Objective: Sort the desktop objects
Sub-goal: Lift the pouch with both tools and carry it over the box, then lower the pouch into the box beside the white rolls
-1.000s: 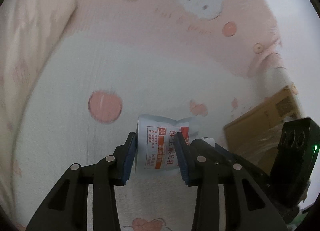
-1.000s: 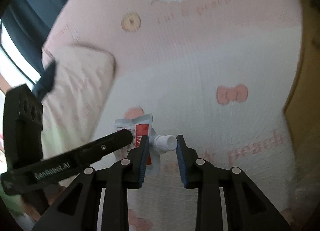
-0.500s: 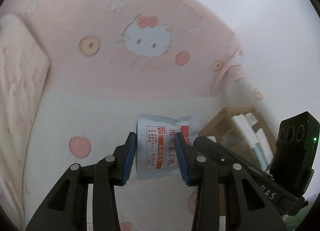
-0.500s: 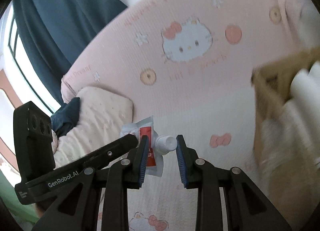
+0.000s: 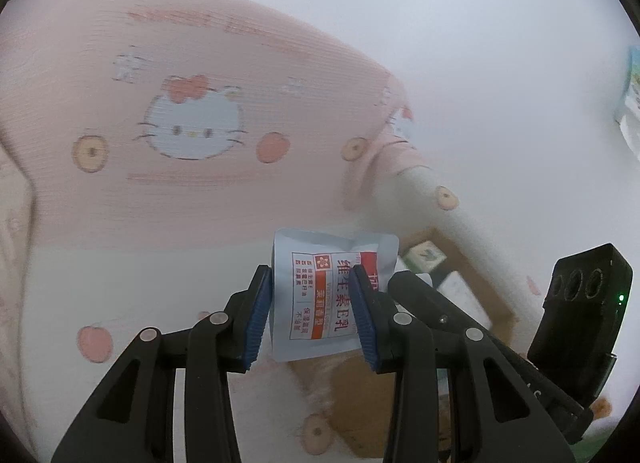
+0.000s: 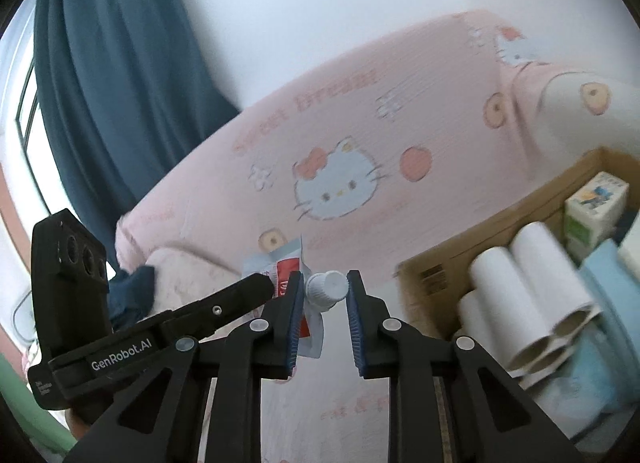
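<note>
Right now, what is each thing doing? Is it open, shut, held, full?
Pouch: held up off the bed, between both grippers.
Cap: on the pouch's spout, between the right gripper's pads.
Left gripper: shut on the pouch.
Right gripper: shut on the cap.
Box: open on top, holding paper rolls and cartons.
Rolls: lying on their sides in the box.

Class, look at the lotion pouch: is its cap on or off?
On. The white ribbed cap sits on the pouch spout, between the right gripper pads.
</note>
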The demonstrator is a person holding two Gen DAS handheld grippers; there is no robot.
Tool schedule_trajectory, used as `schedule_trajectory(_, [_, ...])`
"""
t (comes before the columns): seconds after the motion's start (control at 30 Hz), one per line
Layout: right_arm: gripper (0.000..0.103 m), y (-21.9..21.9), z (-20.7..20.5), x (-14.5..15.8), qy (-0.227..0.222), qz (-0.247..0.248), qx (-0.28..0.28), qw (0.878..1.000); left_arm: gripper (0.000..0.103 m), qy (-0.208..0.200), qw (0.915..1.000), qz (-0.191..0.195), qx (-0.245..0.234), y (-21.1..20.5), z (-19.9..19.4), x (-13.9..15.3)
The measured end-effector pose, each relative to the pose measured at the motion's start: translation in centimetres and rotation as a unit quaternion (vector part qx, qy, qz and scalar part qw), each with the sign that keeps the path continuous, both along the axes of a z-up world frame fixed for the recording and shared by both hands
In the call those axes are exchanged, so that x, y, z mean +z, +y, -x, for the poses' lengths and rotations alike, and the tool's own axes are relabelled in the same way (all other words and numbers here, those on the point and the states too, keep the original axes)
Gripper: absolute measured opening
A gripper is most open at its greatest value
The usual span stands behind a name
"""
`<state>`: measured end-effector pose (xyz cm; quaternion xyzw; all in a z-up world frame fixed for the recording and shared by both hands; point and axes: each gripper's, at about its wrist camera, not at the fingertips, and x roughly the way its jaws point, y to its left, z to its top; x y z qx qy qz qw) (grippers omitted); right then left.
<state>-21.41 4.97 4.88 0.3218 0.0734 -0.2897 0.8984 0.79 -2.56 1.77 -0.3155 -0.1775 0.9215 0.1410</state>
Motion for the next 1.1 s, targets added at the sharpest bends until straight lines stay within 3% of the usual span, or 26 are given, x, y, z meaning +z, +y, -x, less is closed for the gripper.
schedule_trajectory(0.37, [0.018, -2.1, 6.6, 1.4, 0.034, -0.004, -0.057, 0.998, 0.042, -0.034, 0.9968, -0.025, -0.069, 6.5, 3.0, 0.4])
schedule_trajectory(0.57, [0.019, -2.8, 10.0, 1.6, 0.07, -0.024, -0.08, 0.994, 0.042, -0.049, 0.9944, 0.002, -0.094, 11.0, 3.0, 0.4])
schedule_trajectory(0.83, [0.019, -4.5, 12.8, 0.4, 0.132, -0.092, -0.099, 0.982, 0.041, -0.103, 0.9882, 0.019, -0.112, 15.6, 3.8, -1.8])
schedule_trajectory(1.1, [0.019, -4.9, 14.2, -0.7, 0.209, -0.13, -0.093, 0.965, 0.041, -0.186, 0.9729, -0.01, -0.137, 17.8, 4.3, -4.6])
